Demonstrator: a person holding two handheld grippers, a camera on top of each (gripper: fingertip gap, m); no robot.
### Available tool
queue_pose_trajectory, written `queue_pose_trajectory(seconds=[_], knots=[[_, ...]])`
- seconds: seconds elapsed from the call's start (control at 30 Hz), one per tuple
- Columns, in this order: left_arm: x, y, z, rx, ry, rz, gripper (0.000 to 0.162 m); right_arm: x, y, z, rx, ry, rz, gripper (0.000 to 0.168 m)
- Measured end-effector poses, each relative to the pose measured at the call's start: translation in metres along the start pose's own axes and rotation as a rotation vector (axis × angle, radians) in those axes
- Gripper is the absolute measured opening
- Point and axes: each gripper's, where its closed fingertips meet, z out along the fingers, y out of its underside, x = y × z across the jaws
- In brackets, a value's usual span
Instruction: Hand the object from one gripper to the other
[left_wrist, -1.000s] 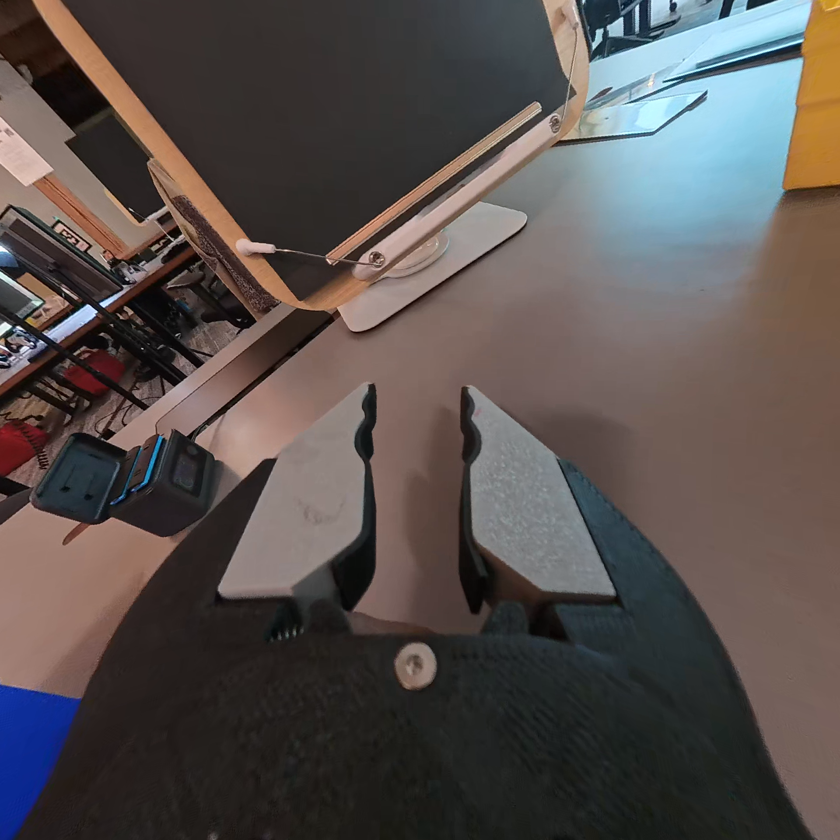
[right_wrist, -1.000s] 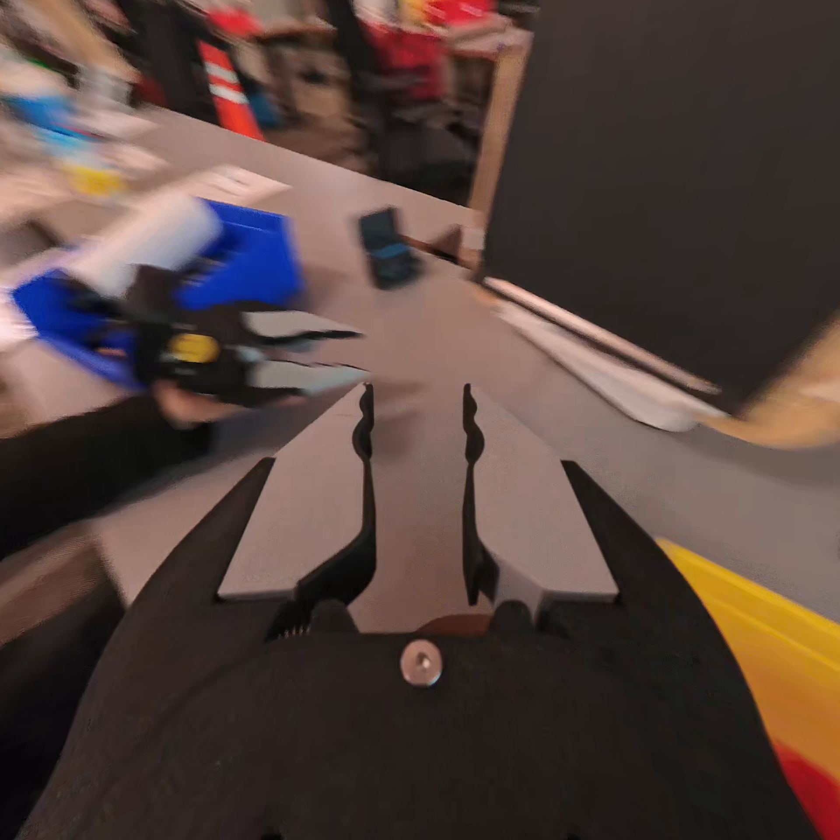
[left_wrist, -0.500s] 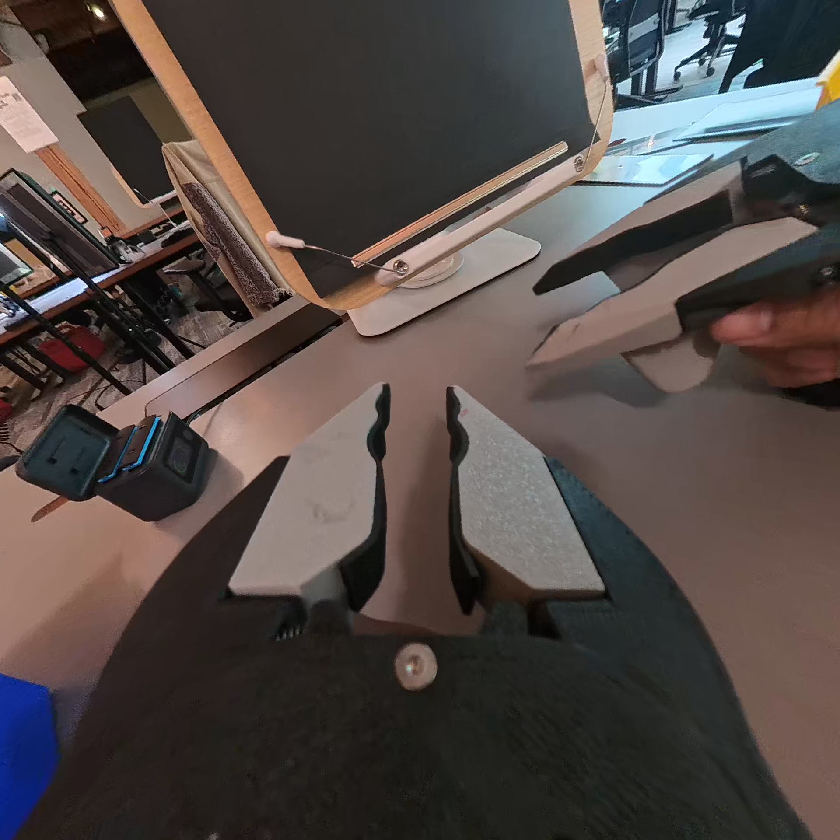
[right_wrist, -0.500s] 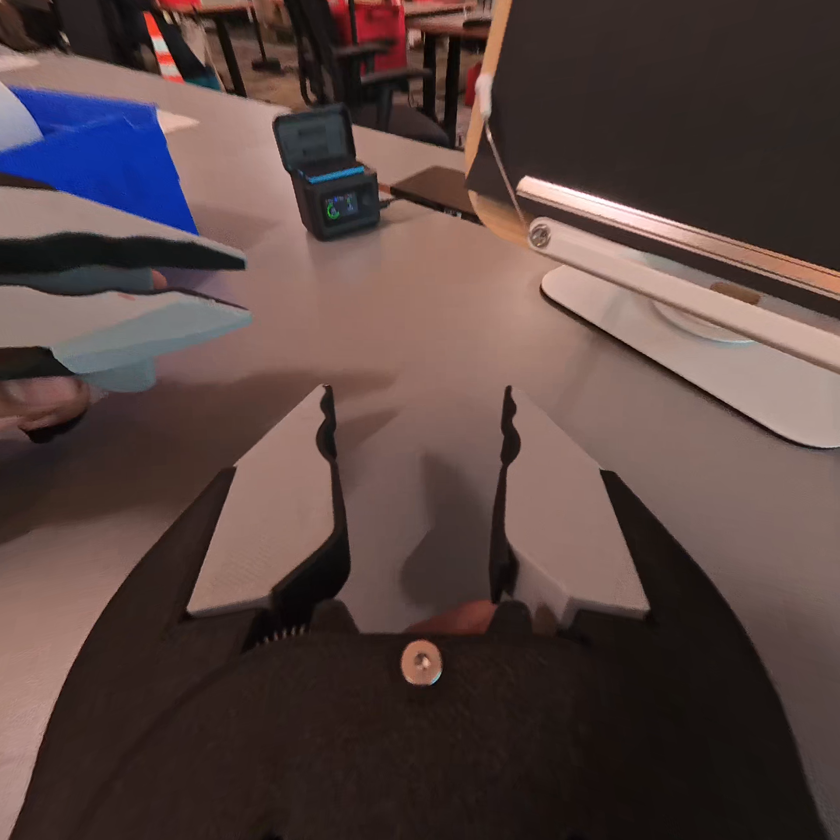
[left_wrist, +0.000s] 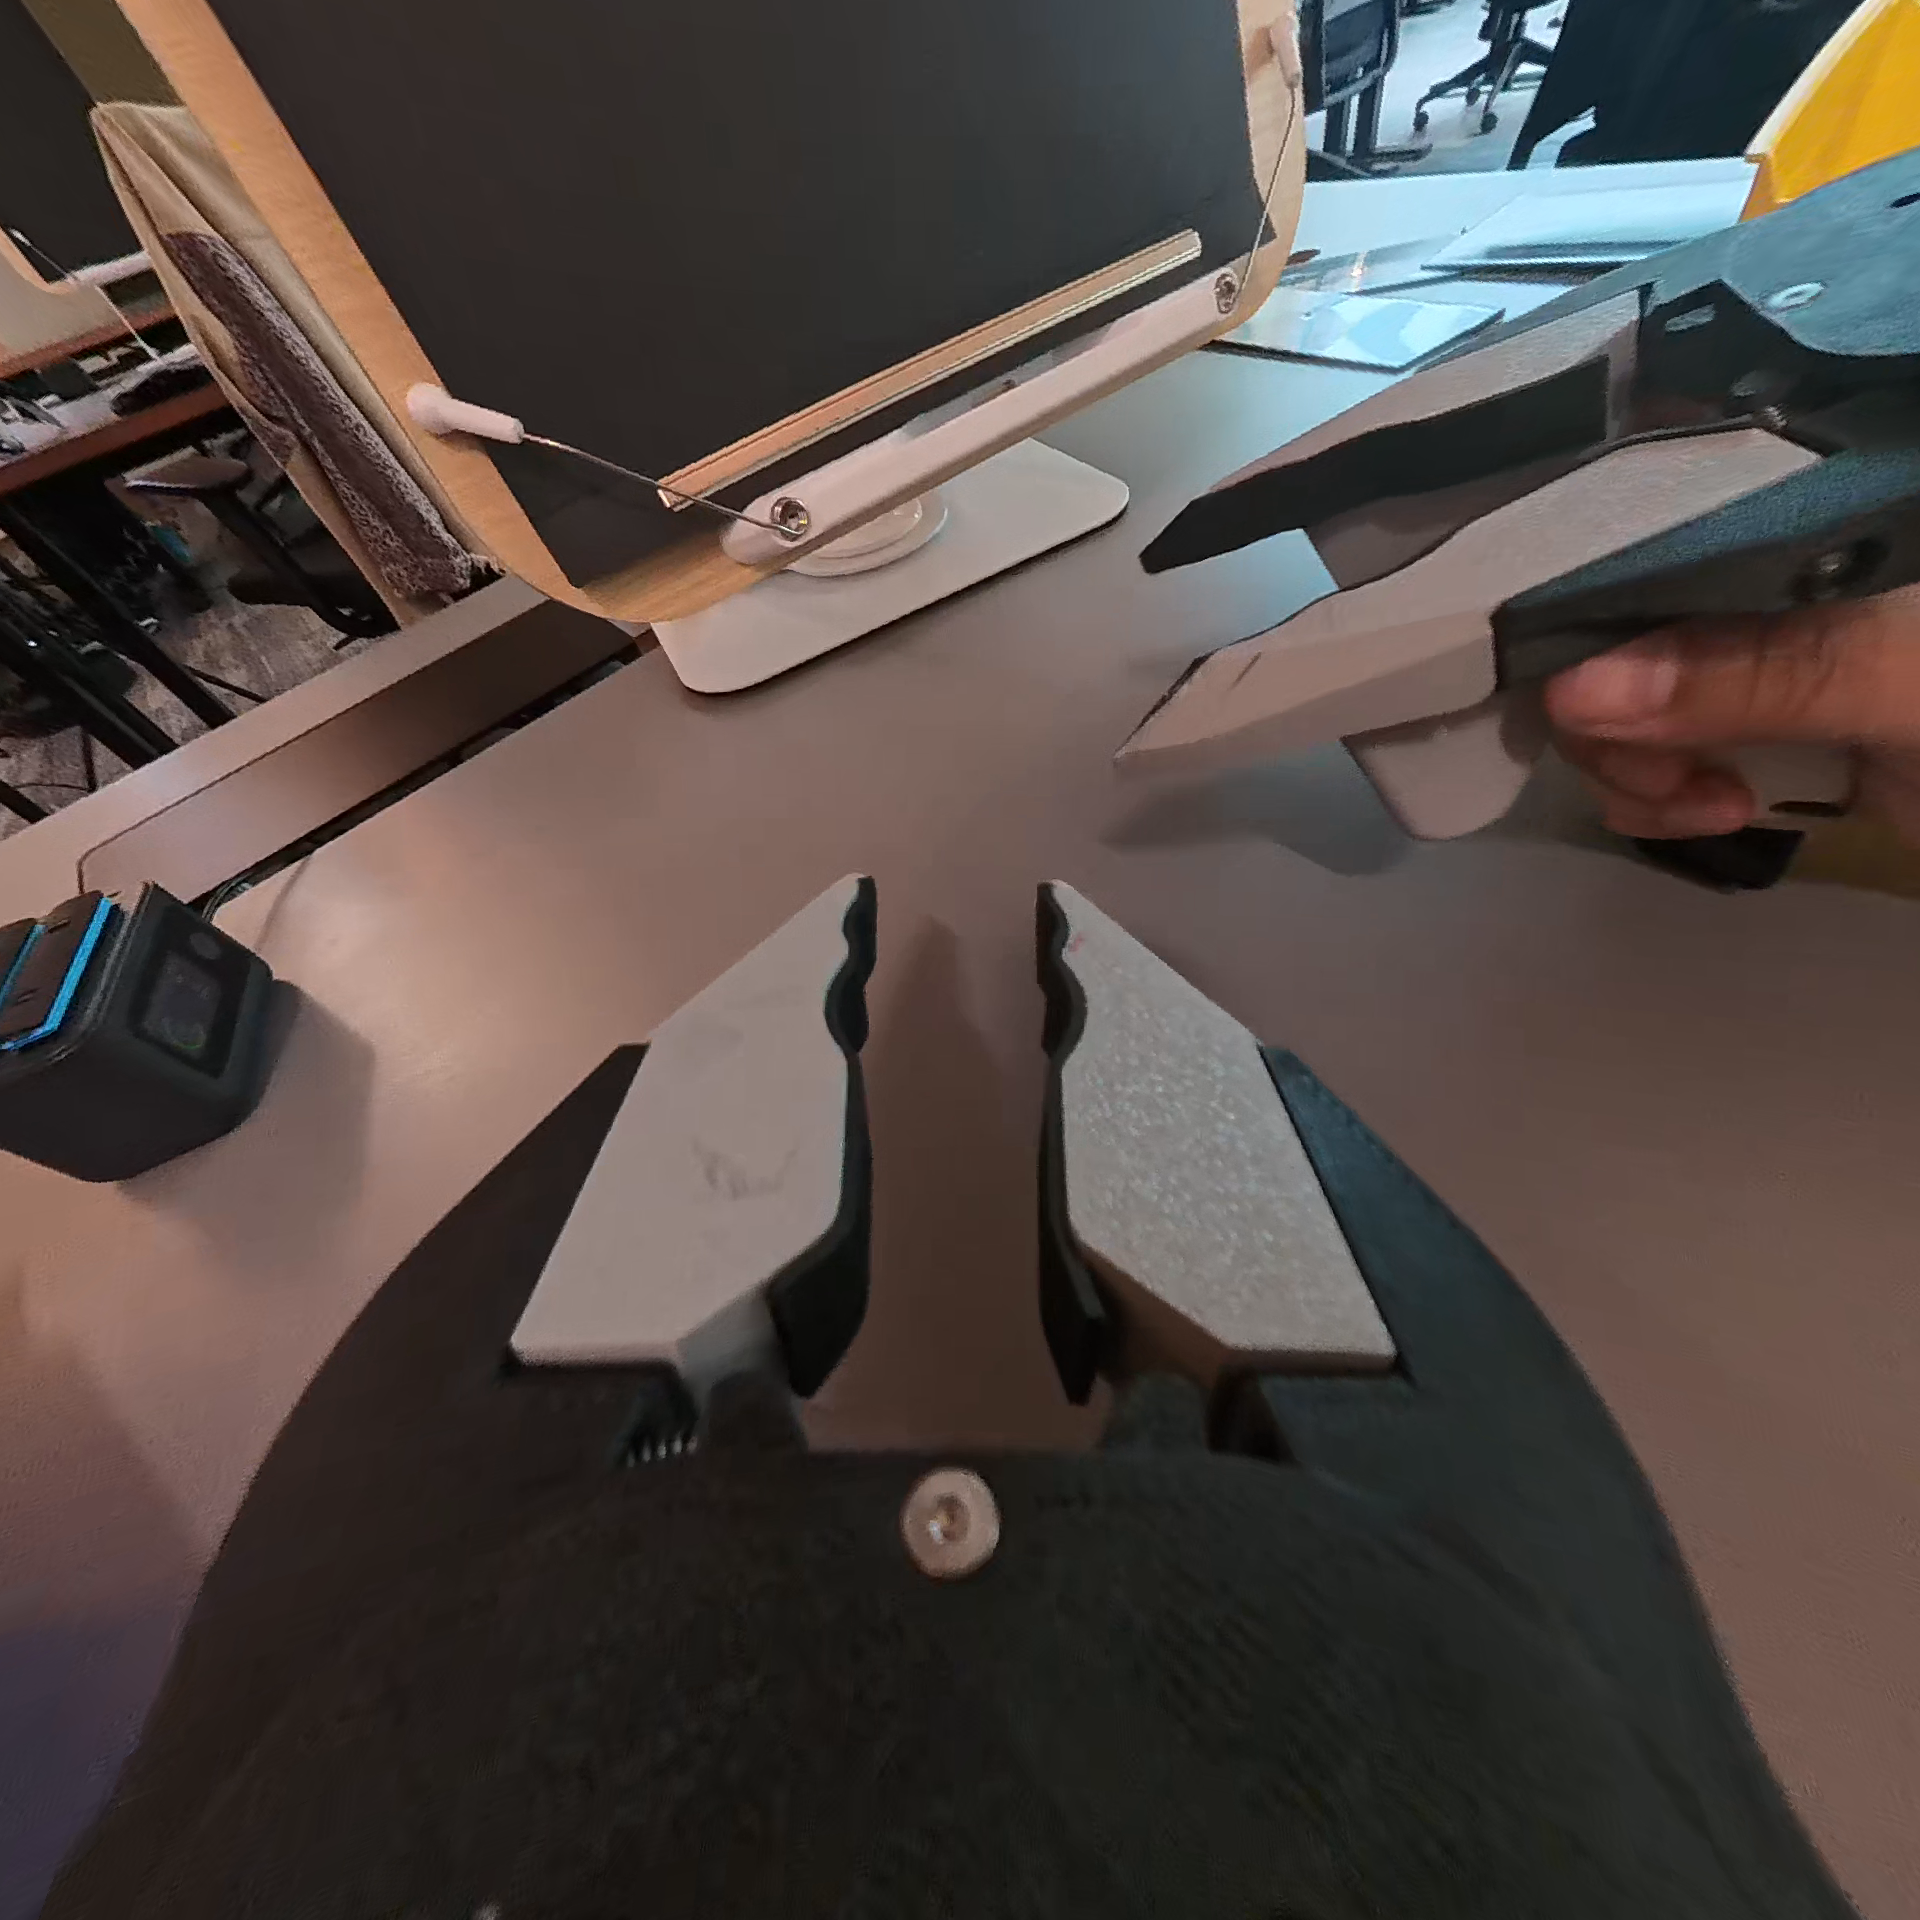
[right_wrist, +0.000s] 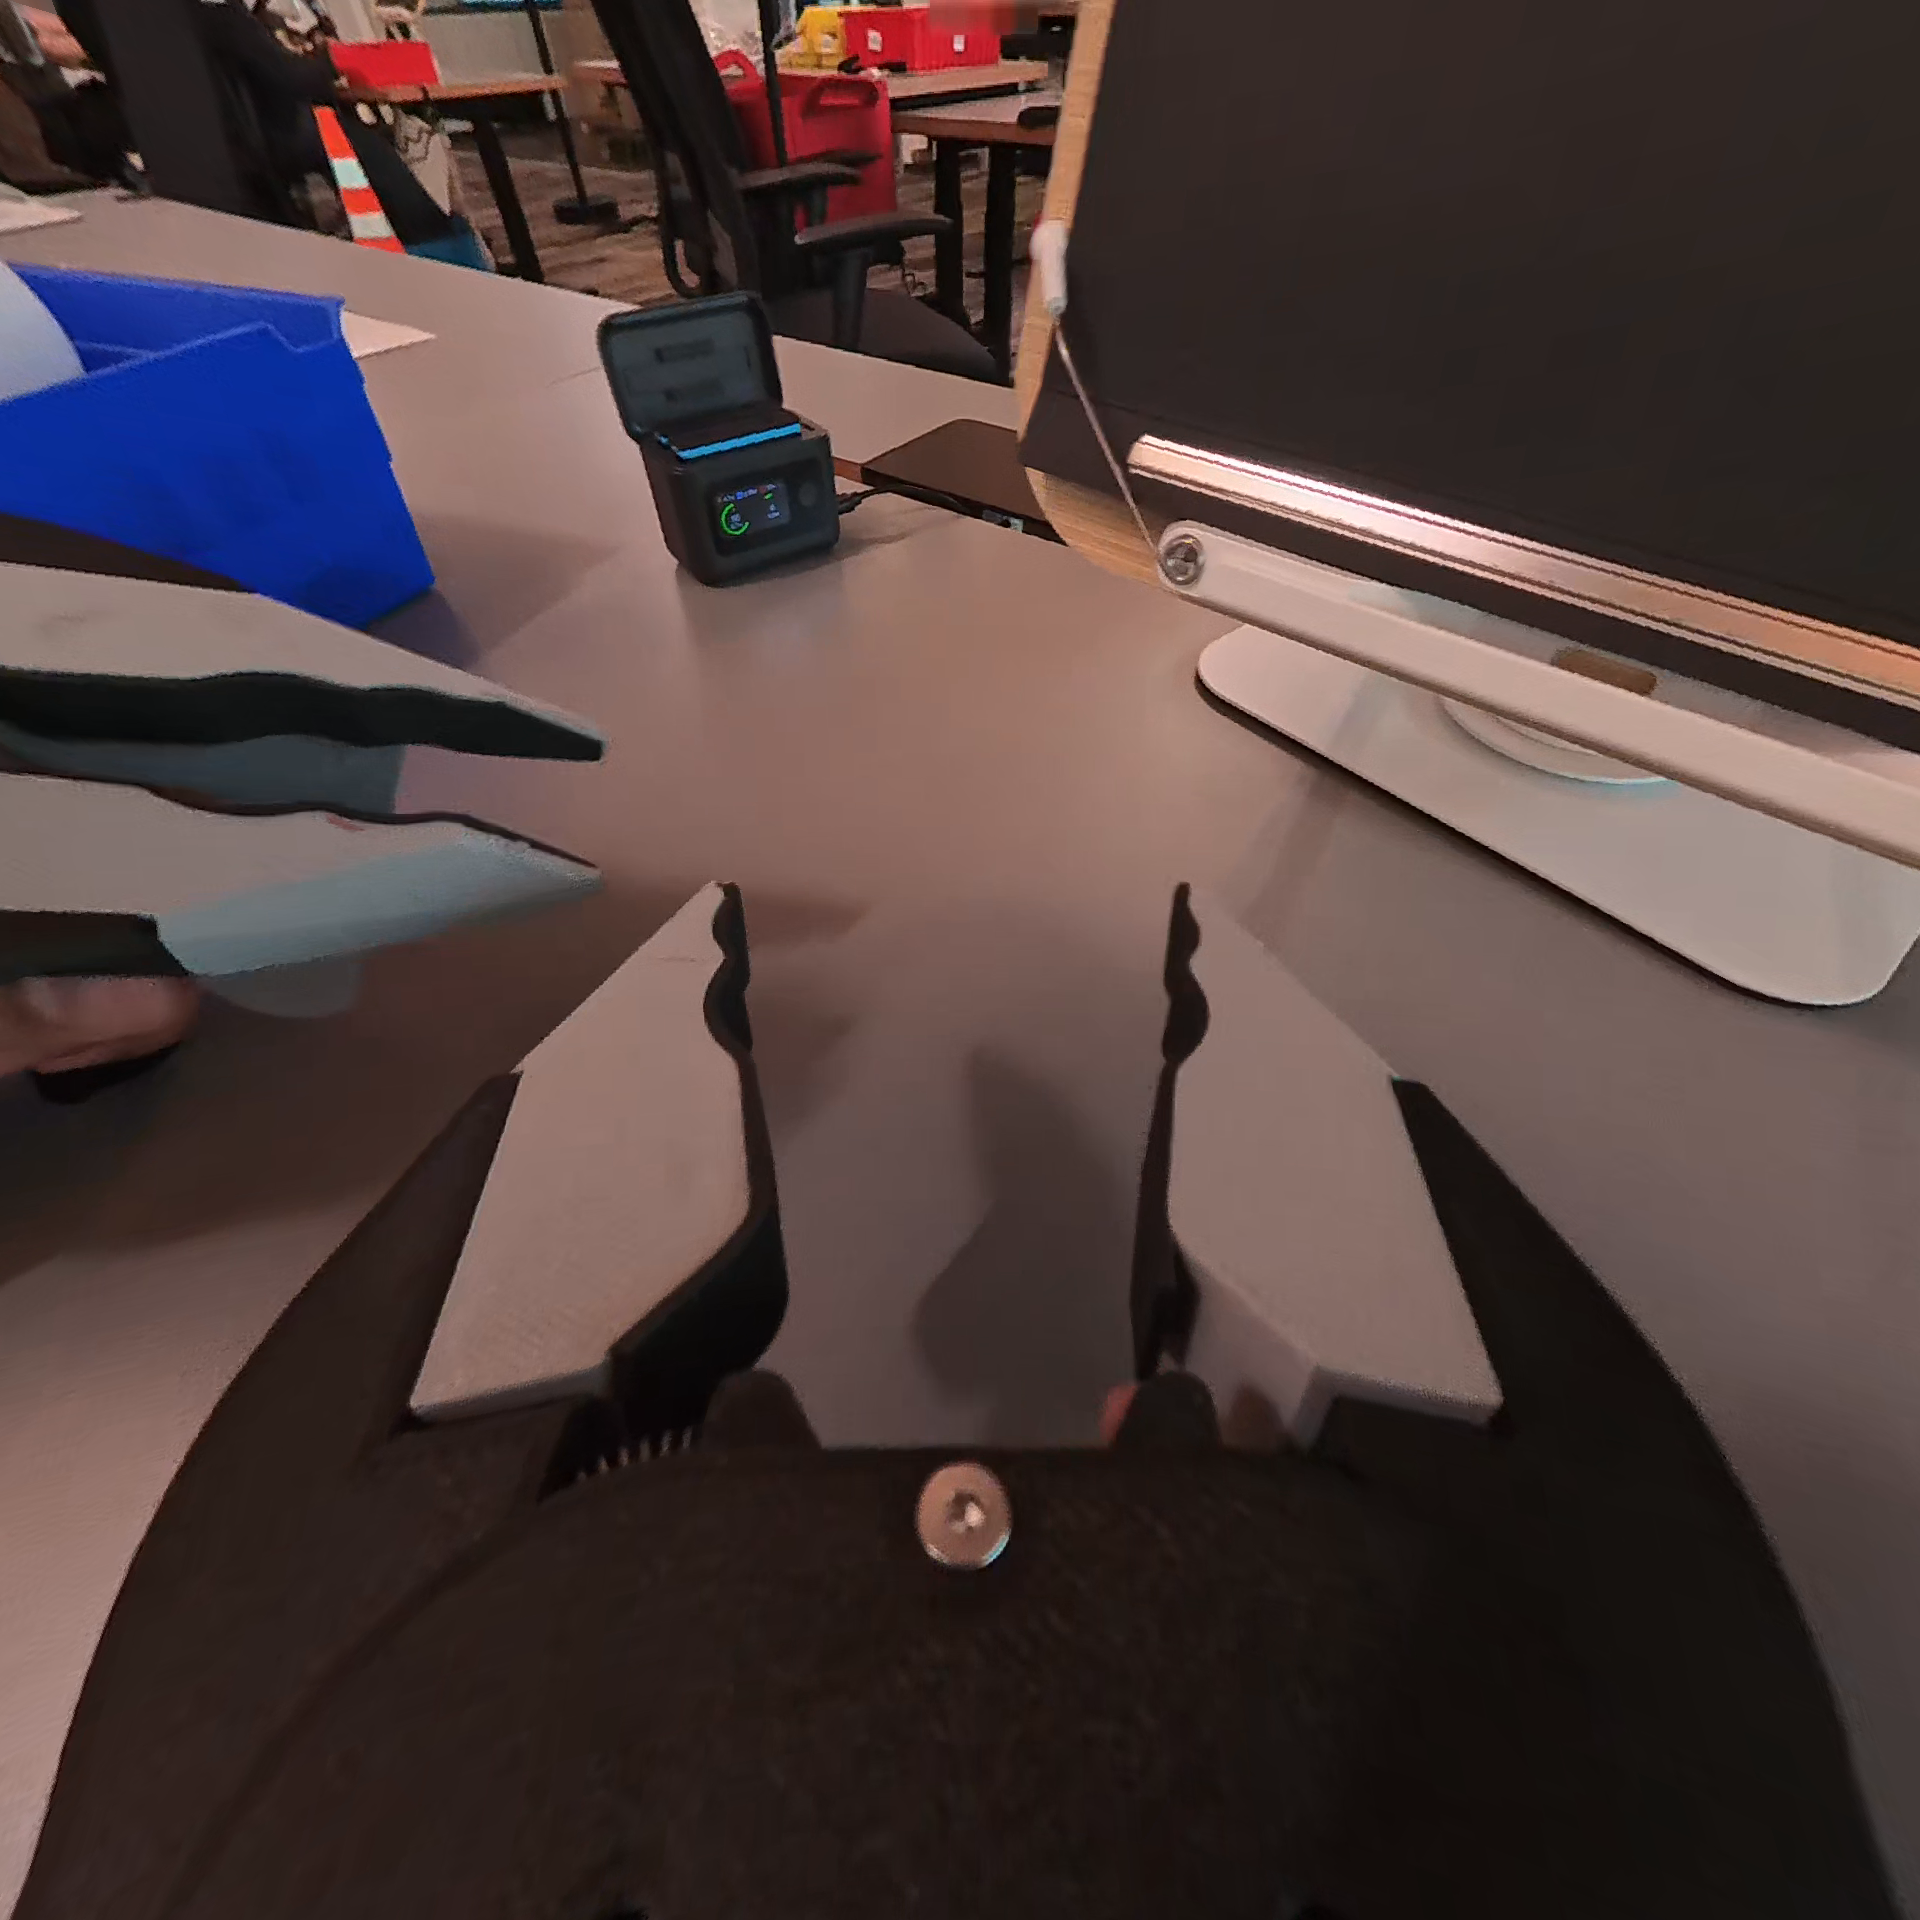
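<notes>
Both your claws hover empty over the grey tabletop (left_wrist: 1558, 1091).
Your left gripper (left_wrist: 956, 914) is narrowly parted, your right gripper (right_wrist: 951, 904) spread wide; no object to hand over shows.

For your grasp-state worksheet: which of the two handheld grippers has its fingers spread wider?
The right gripper: a broad strip of grey table shows between its fingers, while the left gripper leaves only a narrow gap.

No legible text anywhere.

Office: desks (right_wrist: 935, 727), monitor (right_wrist: 1507, 260), swivel chairs (right_wrist: 831, 229).
</notes>
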Motion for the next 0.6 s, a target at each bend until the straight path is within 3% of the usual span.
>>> queue_pose_trajectory(seconds=[0.6], knots=[[-0.0044,-0.0029,-0.0011,0.021,-0.033,0.007,0.028,-0.0039,-0.0006,-0.0004,0.004,-0.015,-0.011,0.079]])
